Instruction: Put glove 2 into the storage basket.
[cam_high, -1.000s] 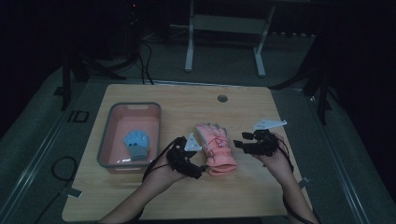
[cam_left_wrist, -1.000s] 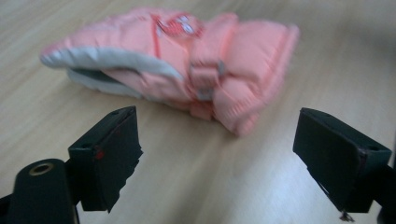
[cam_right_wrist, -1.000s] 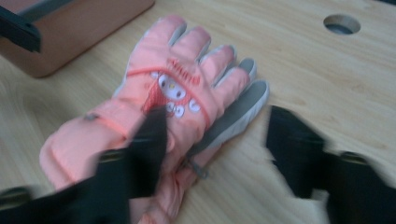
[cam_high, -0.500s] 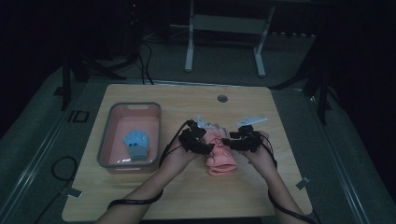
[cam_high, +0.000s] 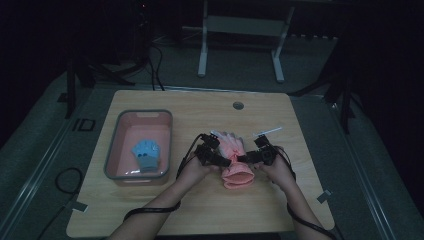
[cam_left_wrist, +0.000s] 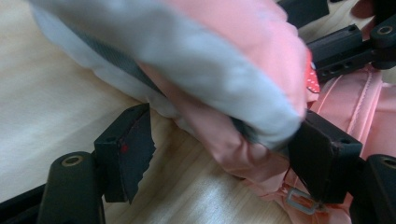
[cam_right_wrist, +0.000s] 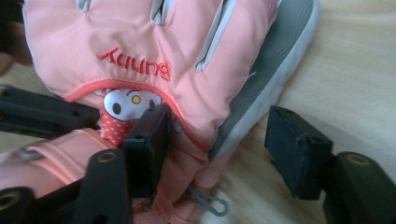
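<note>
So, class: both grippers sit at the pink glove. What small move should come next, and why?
Probably close both grippers on the pink glove. The left gripper and right gripper each straddle one edge of it with fingers apart, so nothing grips it yet.

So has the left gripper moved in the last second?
Yes. In the high view the left gripper has shifted right, away from the pink bin, onto the pink glove, its jaws just opening around the glove's edge.
</note>
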